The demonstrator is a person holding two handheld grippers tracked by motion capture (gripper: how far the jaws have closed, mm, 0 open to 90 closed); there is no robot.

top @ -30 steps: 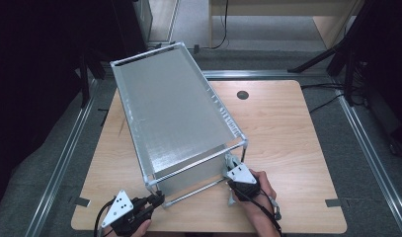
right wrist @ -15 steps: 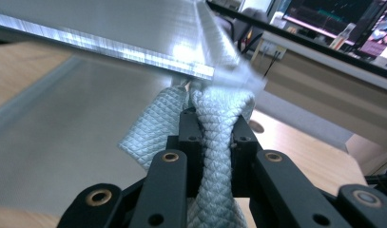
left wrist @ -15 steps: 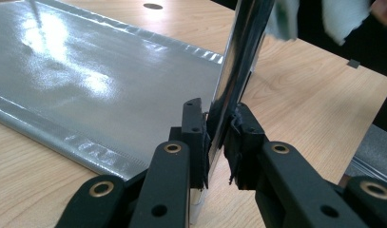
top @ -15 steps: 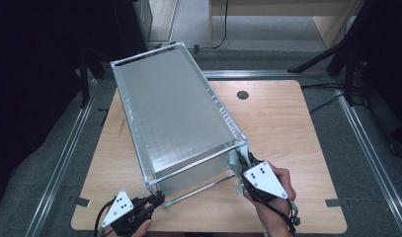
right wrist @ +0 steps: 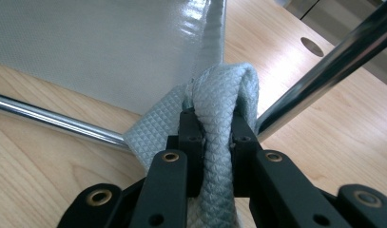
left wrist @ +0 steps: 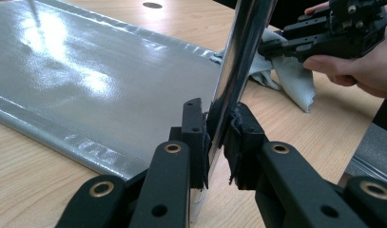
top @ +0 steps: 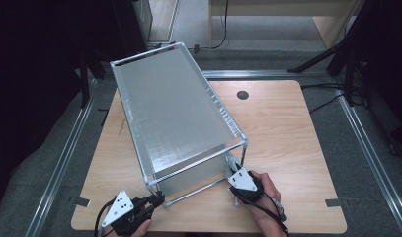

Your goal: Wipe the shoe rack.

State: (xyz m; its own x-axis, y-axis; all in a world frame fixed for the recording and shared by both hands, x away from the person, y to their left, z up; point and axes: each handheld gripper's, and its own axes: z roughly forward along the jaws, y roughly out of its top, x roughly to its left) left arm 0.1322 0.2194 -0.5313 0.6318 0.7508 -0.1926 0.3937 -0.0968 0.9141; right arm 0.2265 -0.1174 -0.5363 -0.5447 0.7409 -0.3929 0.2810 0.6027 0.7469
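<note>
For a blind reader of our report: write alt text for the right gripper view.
The right claw is shut on a fold of grey quilted cloth that bulges up between its black jaws. Behind it, a shiny metal rod and a lower metal bar meet near the cloth, above a wooden table, with a grey fabric panel beyond.

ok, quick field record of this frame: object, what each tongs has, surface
object: metal frame covered in grey fabric, lying tilted on its side
left tongs: shut on a chrome frame post at the near corner
right tongs: shut on a bunched fold of the grey fabric cover at the frame's other near corner
surface: wooden table
hands: one on each tongs
</note>
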